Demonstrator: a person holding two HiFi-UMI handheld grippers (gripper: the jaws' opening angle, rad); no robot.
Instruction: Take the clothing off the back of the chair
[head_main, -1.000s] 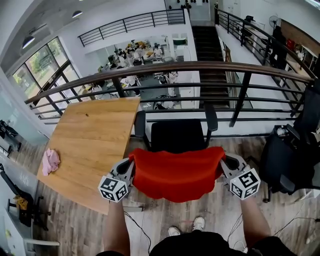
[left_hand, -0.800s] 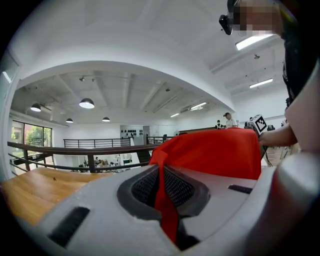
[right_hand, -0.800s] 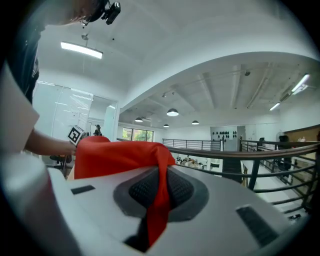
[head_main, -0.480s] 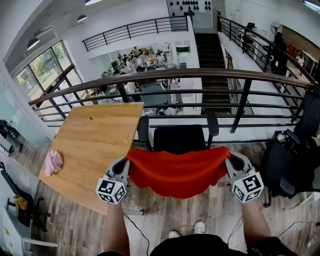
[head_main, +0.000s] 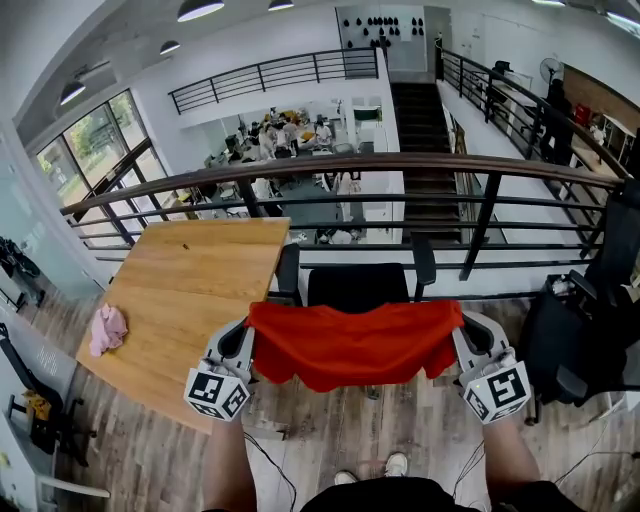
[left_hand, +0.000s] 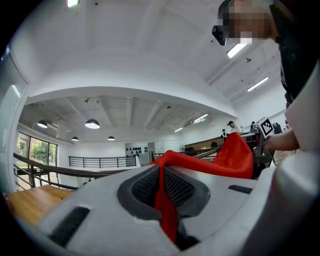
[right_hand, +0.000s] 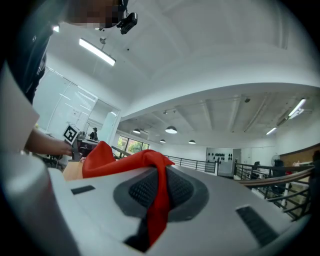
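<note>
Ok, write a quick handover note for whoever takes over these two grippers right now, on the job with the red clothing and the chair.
The left gripper is shut on one end of the red garment.
The right gripper is shut on the other end.
The garment hangs stretched between them above the black chair. It hides the chair's back, so whether it touches there cannot be told.
Done: both ends gripped.
Left: lift it clear of the chair back and carry it away.
</note>
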